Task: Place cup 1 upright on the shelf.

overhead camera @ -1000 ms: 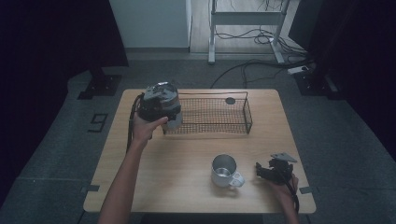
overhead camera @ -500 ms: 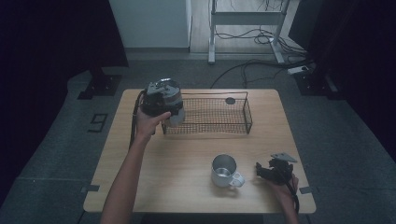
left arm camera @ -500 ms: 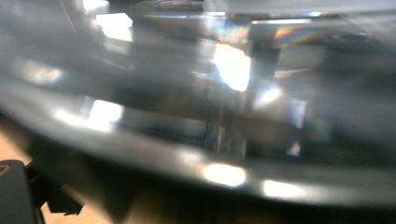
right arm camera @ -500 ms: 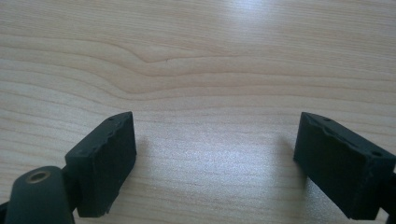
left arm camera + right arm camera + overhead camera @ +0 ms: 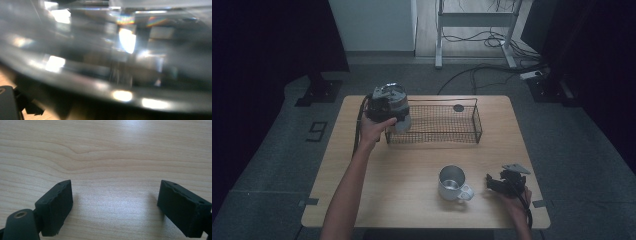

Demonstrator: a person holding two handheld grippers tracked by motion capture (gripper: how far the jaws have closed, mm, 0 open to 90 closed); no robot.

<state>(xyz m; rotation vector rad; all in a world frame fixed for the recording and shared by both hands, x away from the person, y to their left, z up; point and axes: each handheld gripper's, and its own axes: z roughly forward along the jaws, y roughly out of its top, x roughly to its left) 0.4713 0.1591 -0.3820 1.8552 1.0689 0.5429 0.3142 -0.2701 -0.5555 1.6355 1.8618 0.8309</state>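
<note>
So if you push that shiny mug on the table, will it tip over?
Probably not. The mug looks wide and short, standing upright on the flat table, so it would likely slide. It looks like thin metal, so probably light. Its handle sticks out, so a push there might spin it.

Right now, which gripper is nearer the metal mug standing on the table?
Right. The right gripper rests on the table just beside the metal mug, jaws open. The left gripper is up at the wire basket's far end, holding a glass.
</note>
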